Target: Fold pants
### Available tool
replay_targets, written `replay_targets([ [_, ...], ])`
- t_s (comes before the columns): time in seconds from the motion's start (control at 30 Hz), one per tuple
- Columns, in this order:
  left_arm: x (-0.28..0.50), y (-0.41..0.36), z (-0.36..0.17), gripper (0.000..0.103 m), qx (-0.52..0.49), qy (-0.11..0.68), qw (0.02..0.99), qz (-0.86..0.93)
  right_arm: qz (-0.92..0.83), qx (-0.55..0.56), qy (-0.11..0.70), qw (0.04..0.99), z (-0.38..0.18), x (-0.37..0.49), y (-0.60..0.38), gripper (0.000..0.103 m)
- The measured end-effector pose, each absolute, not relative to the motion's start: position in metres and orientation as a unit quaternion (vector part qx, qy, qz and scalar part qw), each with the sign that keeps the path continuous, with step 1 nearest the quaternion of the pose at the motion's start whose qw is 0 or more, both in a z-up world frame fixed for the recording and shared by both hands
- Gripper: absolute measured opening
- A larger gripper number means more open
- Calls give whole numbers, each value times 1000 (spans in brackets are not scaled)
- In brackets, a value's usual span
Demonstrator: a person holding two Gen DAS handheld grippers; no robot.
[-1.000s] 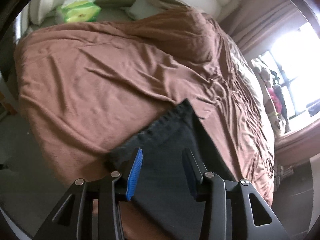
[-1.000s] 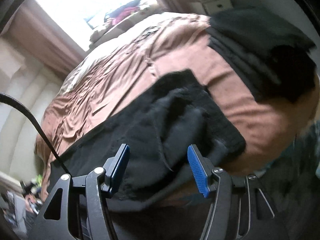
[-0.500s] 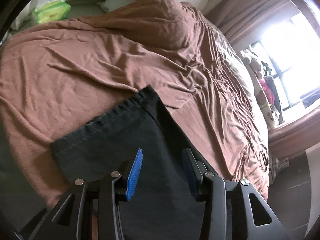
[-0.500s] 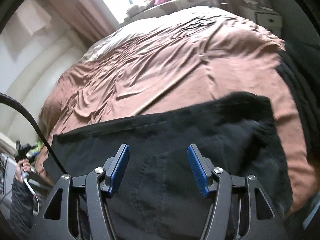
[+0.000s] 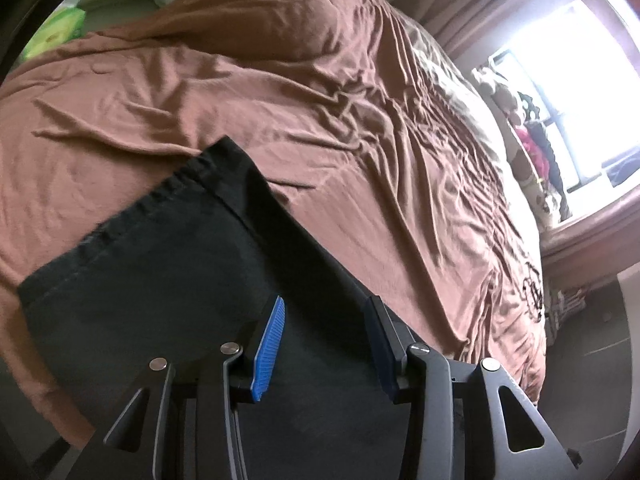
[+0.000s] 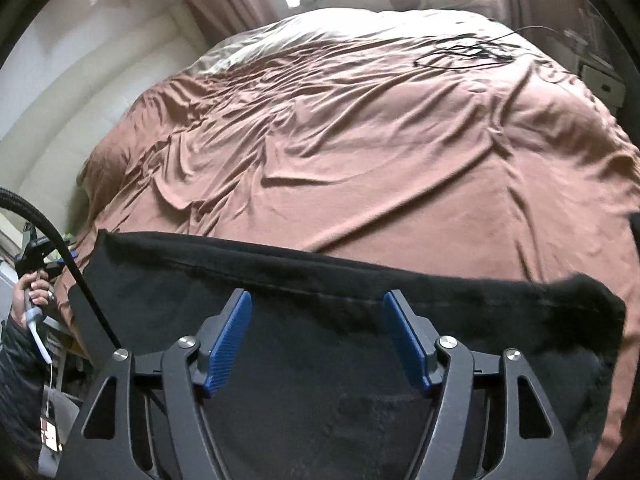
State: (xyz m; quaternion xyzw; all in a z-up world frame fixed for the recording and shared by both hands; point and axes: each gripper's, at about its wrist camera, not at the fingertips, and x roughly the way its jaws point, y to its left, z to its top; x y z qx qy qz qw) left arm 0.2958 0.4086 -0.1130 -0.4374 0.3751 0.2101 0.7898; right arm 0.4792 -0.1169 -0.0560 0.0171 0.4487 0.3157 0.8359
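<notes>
My left gripper (image 5: 322,344) and right gripper (image 6: 316,340) were both spreading, pads gripping nothing. The black pants (image 6: 328,308) lay flat directly beneath and just ahead of both, on the brown bedspread (image 6: 360,152) stretching beyond.

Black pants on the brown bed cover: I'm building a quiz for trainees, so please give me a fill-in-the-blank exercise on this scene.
1. The black fabric pants lie spread on a wrinkled bed cover whose colour is ____.
2. The ribbed pads on the right gripper are coloured ____.
3. Nothing is pinched by the left gripper; its jaws are ____.
4. In the left wrist view, the bright window is on the picture's ____ side.

Missing words: brown; blue; open; right
</notes>
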Motion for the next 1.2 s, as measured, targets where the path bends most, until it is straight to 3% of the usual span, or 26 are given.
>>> replay_targets([
  [0.07,303,405,-117,58,-441,374,789,207,328,5,451,830,-61,488,-99,67],
  [0.87,385,385,-172,58,-429,442,754,229,468,-160,460,738,-112,538,66,67],
  [0.97,387,383,-177,58,-426,452,748,235,483,-182,460,723,-118,539,85,59],
  [1.13,393,382,-179,58,-420,464,739,250,492,-211,464,706,-129,545,110,58],
  [1.2,396,381,-180,58,-415,468,737,256,495,-216,473,696,-135,548,116,41],
])
